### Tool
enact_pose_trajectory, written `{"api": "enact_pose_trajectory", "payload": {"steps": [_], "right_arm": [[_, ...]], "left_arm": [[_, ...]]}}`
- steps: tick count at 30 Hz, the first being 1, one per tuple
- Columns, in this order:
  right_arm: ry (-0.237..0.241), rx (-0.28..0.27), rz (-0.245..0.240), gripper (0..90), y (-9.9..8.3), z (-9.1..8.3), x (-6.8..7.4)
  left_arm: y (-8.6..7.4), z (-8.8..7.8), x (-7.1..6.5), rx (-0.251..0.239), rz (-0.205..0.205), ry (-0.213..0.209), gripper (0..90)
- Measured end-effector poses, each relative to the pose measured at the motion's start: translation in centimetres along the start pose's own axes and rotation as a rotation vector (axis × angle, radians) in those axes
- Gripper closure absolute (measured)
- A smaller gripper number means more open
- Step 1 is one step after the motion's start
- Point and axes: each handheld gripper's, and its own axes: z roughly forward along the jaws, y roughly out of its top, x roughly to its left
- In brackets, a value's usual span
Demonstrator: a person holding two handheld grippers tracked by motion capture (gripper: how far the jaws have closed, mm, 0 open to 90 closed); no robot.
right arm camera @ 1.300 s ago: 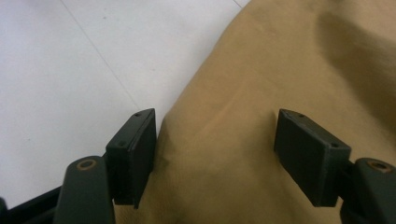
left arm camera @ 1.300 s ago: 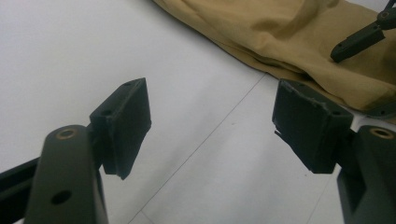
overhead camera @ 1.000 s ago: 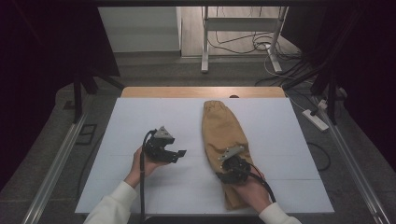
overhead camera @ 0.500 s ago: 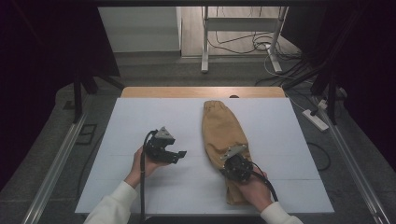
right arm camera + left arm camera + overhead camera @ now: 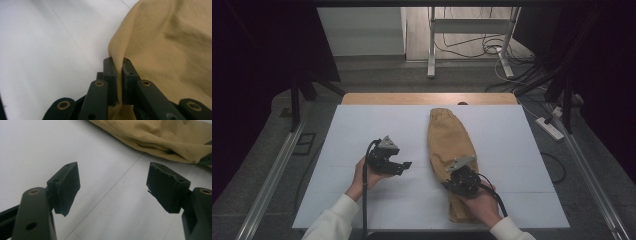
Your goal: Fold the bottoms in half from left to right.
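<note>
A tan cloth [image 5: 447, 135] lies lengthwise on the white table cover [image 5: 357, 130], right of the middle. My right gripper [image 5: 452, 176] sits at the cloth's near left edge, held by a hand coming in from the bottom. In the right gripper view its jaws [image 5: 119, 66] are shut on a raised fold of the tan cloth [image 5: 170, 37]. My left gripper [image 5: 403, 167] rests to the left of the cloth, pointing towards it. In the left gripper view it [image 5: 112, 185] stands open over the bare white cover, with the tan cloth [image 5: 160, 137] a little way beyond the fingertips.
The wooden table edge [image 5: 427, 98] shows behind the white cover. A power strip [image 5: 551, 128] and cables lie on the floor to the right, and metal rails run along both sides. White cover stretches on the left and far right of the cloth.
</note>
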Motion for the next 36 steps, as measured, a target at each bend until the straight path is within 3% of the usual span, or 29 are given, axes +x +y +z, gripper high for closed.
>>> {"api": "enact_pose_trajectory", "payload": {"steps": [13,25,36], "right_arm": [[0.037,-0.016,-0.051,84.2,1.4,1.7,1.9],[0.072,-0.018,-0.090,84.2,1.6,2.1,2.9],[0.121,-0.014,-0.143,84.2,2.1,2.6,5.0]], "left_arm": [[-0.1,0.0,0.1,-0.001,-0.002,0.002,26.5],[-0.1,0.1,0.1,0.002,0.000,0.002,26.5],[-0.1,0.0,0.2,0.004,0.000,0.005,26.5]]}}
